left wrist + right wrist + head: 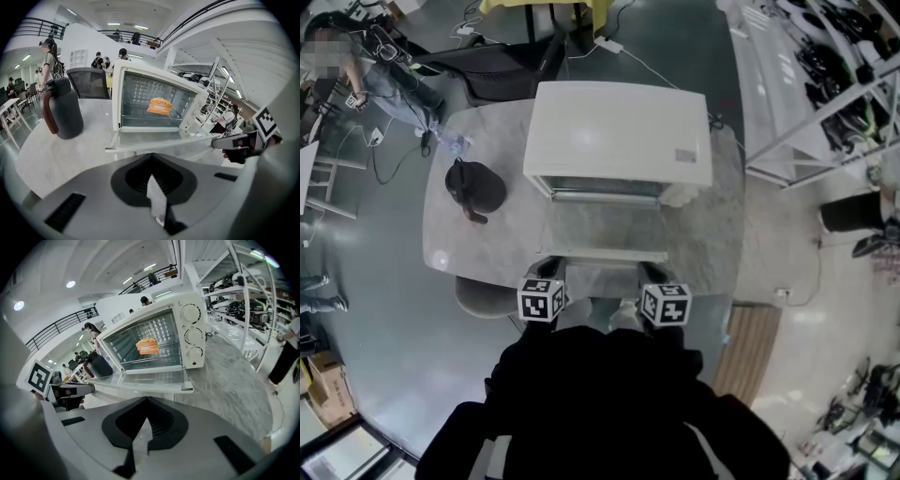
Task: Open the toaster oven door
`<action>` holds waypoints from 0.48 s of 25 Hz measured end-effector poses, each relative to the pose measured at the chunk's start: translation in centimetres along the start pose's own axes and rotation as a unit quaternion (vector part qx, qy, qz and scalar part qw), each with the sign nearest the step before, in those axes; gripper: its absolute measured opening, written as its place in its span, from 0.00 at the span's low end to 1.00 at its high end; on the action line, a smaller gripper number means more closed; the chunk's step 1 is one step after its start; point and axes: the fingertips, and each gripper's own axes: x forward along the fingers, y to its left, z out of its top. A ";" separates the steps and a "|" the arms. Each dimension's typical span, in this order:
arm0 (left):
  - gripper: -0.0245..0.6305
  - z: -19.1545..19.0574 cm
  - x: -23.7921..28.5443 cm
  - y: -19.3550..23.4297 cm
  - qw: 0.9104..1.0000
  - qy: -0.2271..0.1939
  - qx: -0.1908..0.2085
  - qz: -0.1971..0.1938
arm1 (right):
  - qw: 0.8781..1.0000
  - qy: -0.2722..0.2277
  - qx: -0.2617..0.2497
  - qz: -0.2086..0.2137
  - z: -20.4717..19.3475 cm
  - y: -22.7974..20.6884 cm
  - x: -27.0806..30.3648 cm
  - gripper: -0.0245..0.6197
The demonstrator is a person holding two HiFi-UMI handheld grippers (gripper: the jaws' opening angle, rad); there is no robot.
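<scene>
Both closed, left tongs [546, 273], right tongs [653, 275], side-by-side

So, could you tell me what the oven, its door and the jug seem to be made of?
Oven: probably painted sheet metal, smooth white with a faint sheen.
Door: clear glass in a white frame; the table shows through it.
Jug: matte dark plastic or coated metal, can't tell which; brown handle.
</scene>
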 end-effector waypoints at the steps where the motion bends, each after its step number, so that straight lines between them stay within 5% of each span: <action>1: 0.04 -0.1 0.0 0.0 1.000 0.002 -0.001 -0.001 | 1.000 0.002 0.001 0.000 -0.2 0.0 0.1 0.04; 12: 0.04 -1.4 0.7 -0.1 1.000 0.022 -0.005 -0.005 | 1.000 0.020 0.006 0.003 -1.4 -0.1 0.8 0.04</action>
